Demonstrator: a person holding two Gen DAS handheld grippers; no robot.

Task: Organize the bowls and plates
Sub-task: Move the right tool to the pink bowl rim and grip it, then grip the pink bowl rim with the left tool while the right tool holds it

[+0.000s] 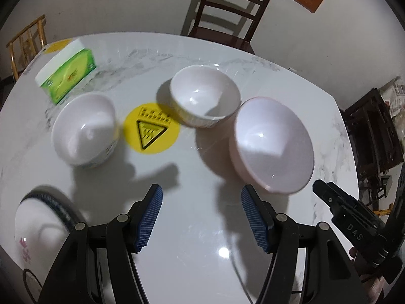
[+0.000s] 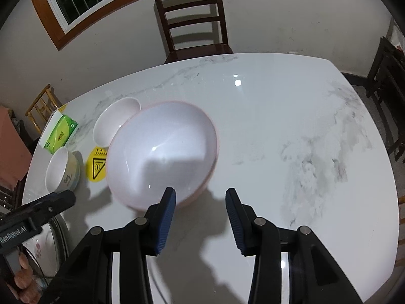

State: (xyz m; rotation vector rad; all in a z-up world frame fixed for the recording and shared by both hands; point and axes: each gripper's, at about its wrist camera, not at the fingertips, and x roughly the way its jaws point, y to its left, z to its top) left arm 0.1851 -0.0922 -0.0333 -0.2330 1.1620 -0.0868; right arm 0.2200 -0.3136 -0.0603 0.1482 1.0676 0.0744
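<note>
Three bowls (image 1: 205, 96) on marble table (image 1: 202, 228)

- I see a white marble-patterned table (image 1: 202, 228).
- On it stand 3 bowls: a pink bowl (image 1: 272, 149), a ribbed white bowl (image 1: 205, 96), a printed bowl (image 1: 83, 129).
- Also a yellow warning sticker (image 1: 152, 131), green tissue box (image 1: 67, 72) and floral plate (image 1: 38, 230).

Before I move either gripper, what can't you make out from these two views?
- Flowered plate: left wrist view, cut by the lens edge and left gripper; its full shape is unseen.
- Print on the small bowl: right wrist view, too small and blurred.
- Ribbed bowl: right wrist view, partly hidden behind the pink bowl.
</note>
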